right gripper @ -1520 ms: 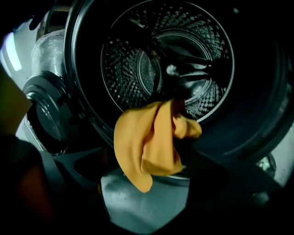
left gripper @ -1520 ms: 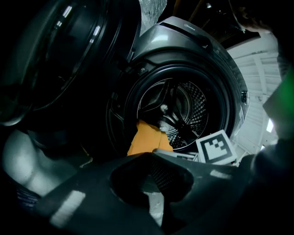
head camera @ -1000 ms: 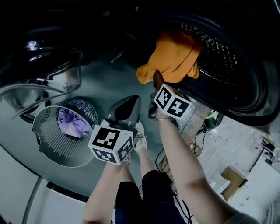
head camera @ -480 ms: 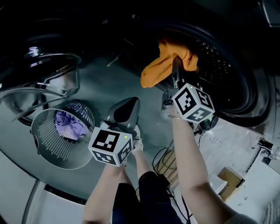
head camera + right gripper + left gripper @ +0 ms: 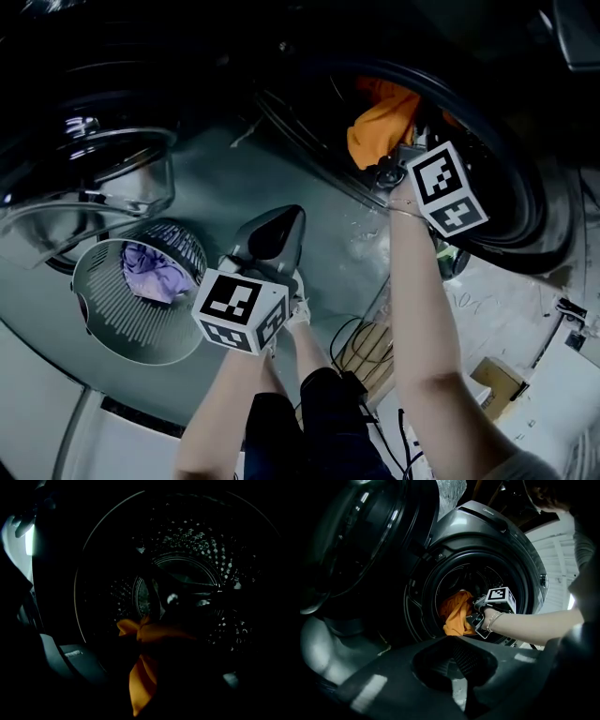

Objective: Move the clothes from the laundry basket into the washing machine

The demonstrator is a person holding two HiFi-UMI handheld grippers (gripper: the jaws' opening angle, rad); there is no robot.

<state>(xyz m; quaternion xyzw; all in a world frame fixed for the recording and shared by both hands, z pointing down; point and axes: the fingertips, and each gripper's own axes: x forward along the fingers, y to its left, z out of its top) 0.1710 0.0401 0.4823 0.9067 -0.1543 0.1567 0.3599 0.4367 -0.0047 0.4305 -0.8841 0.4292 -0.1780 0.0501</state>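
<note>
Right hand-held gripper (image 5: 382, 167): clamped on orange garment (image 5: 384, 127) | garment at jaw tips, inside drum (image 5: 197, 541)

place: laundry area | evidence: front-load washing machine (image 5: 483, 528), laundry basket (image 5: 120, 317)

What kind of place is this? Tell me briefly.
Probably a laundry corner: a front-loading washing machine with its door open, a laundry basket holding purple clothing, and an orange garment in its opening.
</note>
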